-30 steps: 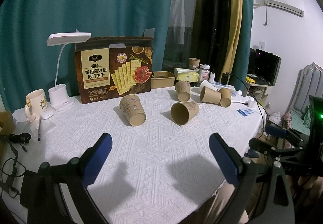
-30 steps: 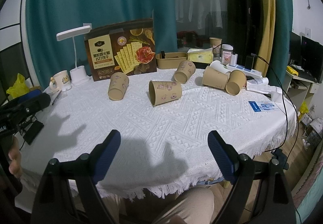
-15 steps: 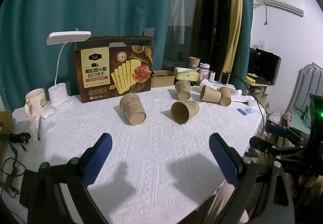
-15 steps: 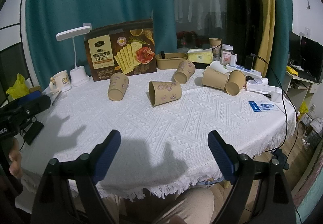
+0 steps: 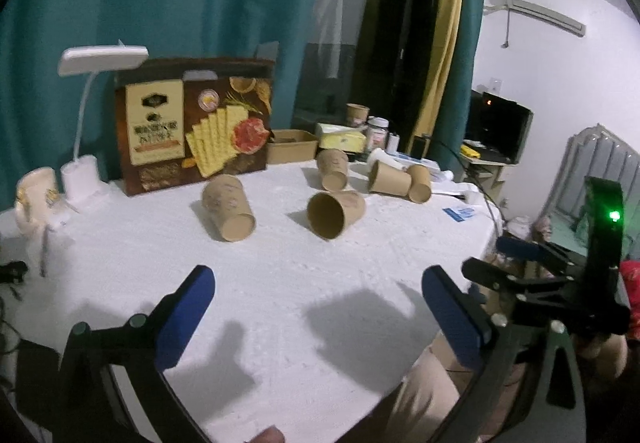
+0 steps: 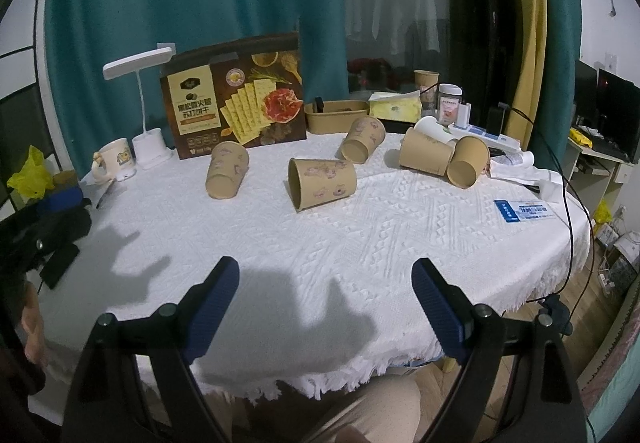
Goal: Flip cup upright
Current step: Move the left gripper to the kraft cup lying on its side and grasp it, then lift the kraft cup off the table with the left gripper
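cup (image 6: 322,182): on its side, mouth leftward | left hand-held gripper (image 5: 316,307): just widened, empty | right hand-held gripper (image 6: 324,295): spread, empty

Both wrist views low over near table (image 6: 360,243) edge, sharing toppled cups (image 5: 335,214)

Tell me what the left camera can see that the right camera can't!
Only the left wrist view shows the air conditioner high on the wall, plus the right gripper from the side. Only the right wrist view shows the yellow bag at the table's left. Both show the tipped paper cups, cracker box, white lamp and mug.
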A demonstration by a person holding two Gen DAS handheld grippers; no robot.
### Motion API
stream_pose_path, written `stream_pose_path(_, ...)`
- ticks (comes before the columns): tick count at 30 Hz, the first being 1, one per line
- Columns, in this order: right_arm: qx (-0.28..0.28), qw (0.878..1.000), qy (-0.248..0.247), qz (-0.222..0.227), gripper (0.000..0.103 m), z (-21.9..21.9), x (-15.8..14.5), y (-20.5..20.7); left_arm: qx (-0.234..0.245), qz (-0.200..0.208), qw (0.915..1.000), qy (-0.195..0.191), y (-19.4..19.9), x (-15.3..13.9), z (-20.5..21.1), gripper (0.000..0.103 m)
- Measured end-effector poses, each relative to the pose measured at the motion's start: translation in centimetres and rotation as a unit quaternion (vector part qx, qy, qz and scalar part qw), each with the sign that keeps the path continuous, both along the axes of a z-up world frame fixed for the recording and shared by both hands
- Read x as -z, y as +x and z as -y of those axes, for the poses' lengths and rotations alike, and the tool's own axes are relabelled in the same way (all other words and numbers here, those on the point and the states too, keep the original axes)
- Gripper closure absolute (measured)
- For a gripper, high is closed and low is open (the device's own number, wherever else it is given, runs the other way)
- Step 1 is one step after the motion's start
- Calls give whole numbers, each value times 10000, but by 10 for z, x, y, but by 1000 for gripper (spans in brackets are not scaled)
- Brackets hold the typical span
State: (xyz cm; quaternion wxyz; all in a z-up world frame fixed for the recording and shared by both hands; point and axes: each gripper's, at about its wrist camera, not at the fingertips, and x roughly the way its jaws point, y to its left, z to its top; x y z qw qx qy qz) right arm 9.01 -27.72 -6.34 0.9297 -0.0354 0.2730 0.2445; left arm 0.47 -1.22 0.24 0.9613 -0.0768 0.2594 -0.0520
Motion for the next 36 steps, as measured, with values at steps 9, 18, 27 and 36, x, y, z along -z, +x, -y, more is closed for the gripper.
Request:
stream_pose_path(9,120,9997,2,-226,17,1,8,51,-485,-737,9961,-5,56,18,-30,0)
stream_pose_path(18,303,9980,103,-542,17,5,16,111,-576,-1285,9898,206,138,29,-67,0)
stream_pose_path(27,376,9959,315,-757,17,2,30,139,-418,-1899,9807,-212,237,65,-106,9)
stream_pose_path(36,352,9941,394,-947,16,0,46,150,-266,-2251,9697,-906,271,98,-122,34)
